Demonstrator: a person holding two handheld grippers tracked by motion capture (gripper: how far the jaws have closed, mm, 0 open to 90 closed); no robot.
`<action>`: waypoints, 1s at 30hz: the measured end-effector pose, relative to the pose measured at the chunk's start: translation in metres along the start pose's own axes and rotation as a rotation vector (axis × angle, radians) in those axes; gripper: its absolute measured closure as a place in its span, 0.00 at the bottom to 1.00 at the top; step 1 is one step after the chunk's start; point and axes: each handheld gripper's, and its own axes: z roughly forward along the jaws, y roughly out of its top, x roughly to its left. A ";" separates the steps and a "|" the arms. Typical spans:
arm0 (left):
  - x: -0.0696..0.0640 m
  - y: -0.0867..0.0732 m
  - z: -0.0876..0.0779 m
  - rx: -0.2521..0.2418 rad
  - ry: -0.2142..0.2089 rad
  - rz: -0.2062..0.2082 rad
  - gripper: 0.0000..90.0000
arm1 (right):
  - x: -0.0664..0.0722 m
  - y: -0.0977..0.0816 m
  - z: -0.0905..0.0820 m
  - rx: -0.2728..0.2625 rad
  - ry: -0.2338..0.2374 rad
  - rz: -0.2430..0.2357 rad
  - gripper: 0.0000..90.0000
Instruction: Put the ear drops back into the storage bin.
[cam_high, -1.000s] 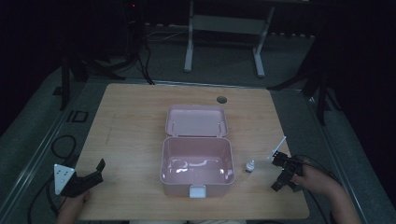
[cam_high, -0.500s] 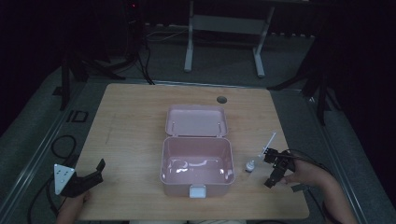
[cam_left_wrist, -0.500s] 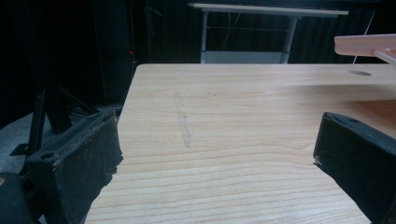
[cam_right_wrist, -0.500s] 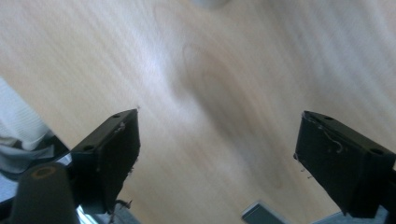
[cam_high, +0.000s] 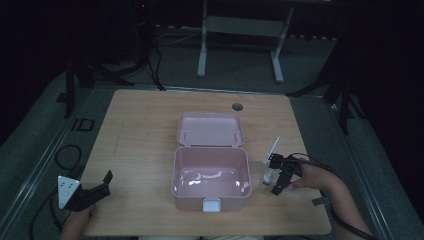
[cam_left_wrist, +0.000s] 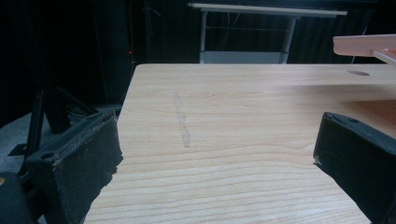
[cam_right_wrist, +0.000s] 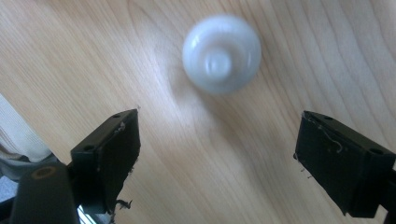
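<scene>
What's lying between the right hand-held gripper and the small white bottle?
Nothing: in the right gripper view, bare wooden table lies between the open right hand-held gripper and the small white bottle.

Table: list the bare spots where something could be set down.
The widest bare stretch of the table runs from the pink box to the left edge. A narrower strip lies behind the lid. It is crowded right of the box: small white bottle, thin stick, right gripper.
</scene>
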 end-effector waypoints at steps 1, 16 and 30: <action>0.000 0.000 0.000 0.000 0.000 0.001 0.01 | 0.000 0.003 0.000 0.000 0.004 -0.004 0.15; 0.000 0.000 0.000 -0.001 -0.003 0.000 0.01 | -0.004 0.029 0.012 0.022 0.000 -0.058 0.24; 0.000 0.000 0.000 0.001 -0.004 0.000 0.01 | -0.005 0.038 0.021 0.029 0.005 -0.110 0.55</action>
